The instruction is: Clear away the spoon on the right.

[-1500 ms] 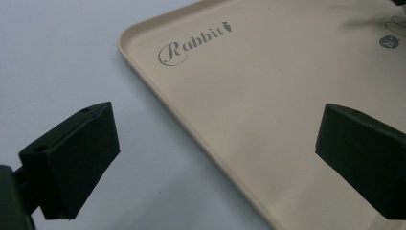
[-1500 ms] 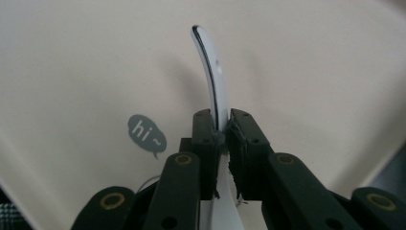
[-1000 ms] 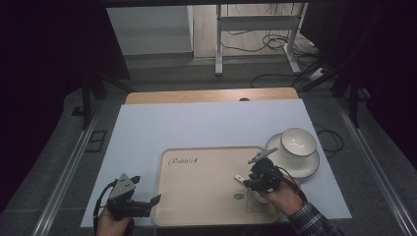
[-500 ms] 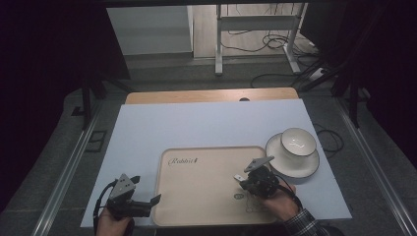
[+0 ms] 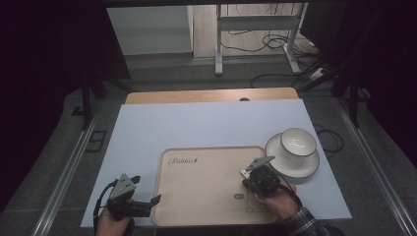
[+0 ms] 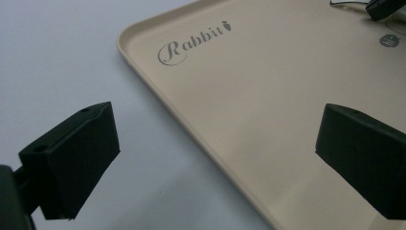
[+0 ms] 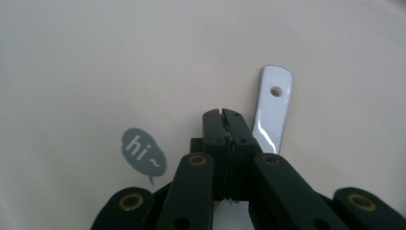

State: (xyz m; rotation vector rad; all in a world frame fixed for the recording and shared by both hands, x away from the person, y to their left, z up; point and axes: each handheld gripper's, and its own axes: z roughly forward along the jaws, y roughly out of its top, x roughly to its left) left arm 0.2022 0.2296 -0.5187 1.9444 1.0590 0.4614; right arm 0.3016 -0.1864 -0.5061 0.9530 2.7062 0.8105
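A beige tray (image 5: 196,169) printed "Rabbit" lies on the white table sheet. My right gripper (image 7: 223,115) hangs low over the tray's right part (image 7: 119,57), jaws pressed together. A white spoon handle (image 7: 273,105) with a hole at its end lies along the right jaw and runs under it; whether any of it is pinched I cannot make out. In the high view that gripper (image 5: 251,183) sits beside a small "hi" print (image 5: 238,196). My left gripper (image 5: 150,204) rests at the tray's front left corner, open (image 6: 215,158), straddling the tray's rim (image 6: 158,100) with nothing between its fingers.
A white bowl (image 5: 298,141) stands on a white saucer (image 5: 290,169) just right of the tray, close to my right hand. The white sheet (image 5: 206,123) stretches bare behind the tray. A wooden edge (image 5: 211,96) marks the table's far side.
My right gripper has shifted slightly left, away from the saucer, and sits lower over the tray. The left gripper has stayed put.
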